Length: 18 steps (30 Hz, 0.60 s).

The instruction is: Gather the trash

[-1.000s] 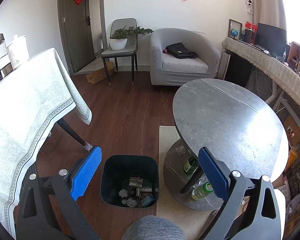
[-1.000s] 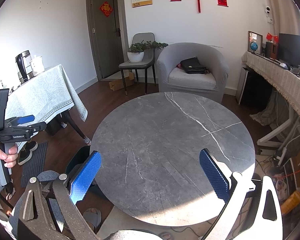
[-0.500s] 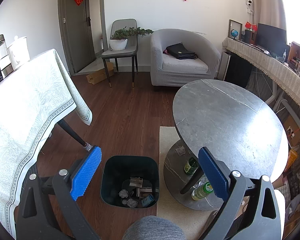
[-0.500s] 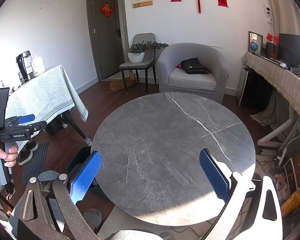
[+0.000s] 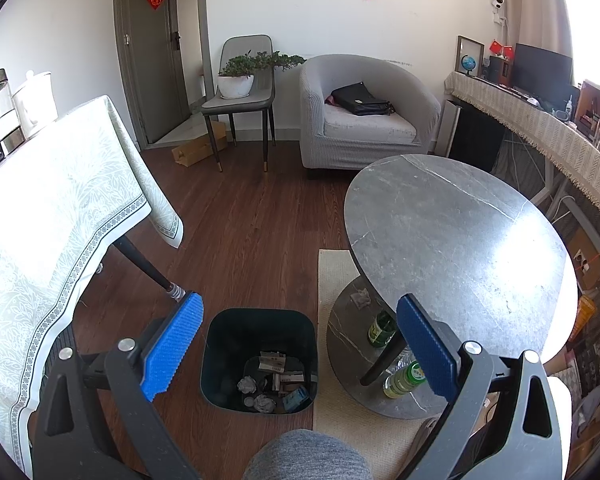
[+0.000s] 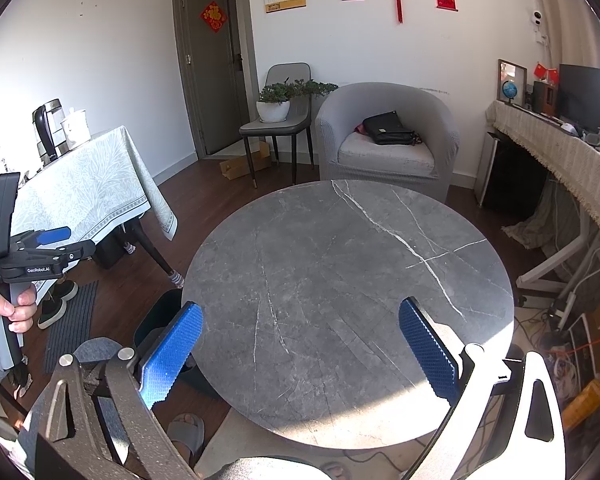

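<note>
A dark green trash bin [image 5: 260, 322] stands on the wood floor below my left gripper [image 5: 300, 344]. It holds crumpled paper balls, small cartons and wrappers [image 5: 274, 384]. My left gripper is open and empty, high above the bin. My right gripper [image 6: 300, 350] is open and empty above the near edge of the round grey marble table [image 6: 352, 280]. The table top is bare. The bin's rim [image 6: 156, 316] shows at the table's left in the right wrist view. The left gripper [image 6: 40, 248] also shows there, held in a hand.
Two green bottles [image 5: 382, 328] [image 5: 404, 378] and a crumpled tissue [image 5: 360, 298] sit on the table's lower shelf. A cloth-covered table [image 5: 60, 208] stands at left. A grey armchair [image 5: 364, 116], a chair with a plant [image 5: 240, 88] and a long side counter [image 5: 540, 124] stand beyond.
</note>
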Each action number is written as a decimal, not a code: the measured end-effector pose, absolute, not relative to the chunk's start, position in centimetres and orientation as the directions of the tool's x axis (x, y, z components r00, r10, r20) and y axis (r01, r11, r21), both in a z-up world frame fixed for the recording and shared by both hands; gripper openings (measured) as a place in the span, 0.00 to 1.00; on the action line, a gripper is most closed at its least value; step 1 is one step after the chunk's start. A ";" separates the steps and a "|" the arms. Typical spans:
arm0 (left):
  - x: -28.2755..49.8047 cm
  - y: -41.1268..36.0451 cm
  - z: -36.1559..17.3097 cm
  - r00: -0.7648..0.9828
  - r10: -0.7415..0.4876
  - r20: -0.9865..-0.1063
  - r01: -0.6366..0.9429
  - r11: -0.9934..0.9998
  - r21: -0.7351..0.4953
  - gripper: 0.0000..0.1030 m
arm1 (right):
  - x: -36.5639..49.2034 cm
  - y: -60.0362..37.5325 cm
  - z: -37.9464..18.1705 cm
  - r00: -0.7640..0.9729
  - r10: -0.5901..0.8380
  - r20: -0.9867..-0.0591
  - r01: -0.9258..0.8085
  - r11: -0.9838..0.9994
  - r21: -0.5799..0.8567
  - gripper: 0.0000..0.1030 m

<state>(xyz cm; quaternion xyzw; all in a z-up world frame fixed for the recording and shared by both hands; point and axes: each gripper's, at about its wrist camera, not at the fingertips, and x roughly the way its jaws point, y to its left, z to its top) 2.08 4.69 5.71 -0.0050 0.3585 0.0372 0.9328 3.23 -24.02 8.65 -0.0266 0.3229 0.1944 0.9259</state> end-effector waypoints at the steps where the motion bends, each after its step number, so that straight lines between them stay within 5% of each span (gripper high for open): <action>1: 2.0 4.7 5.7 0.740 0.066 -0.670 -0.073 0.997 0.017 0.96 | 3.2 -24.0 8.7 0.716 0.343 -0.608 -0.377 0.923 0.077 0.96; 18: 2.1 4.4 5.6 0.739 0.063 -0.671 -0.070 0.997 0.017 0.96 | 3.3 -24.0 8.6 0.717 0.342 -0.607 -0.376 0.923 0.076 0.96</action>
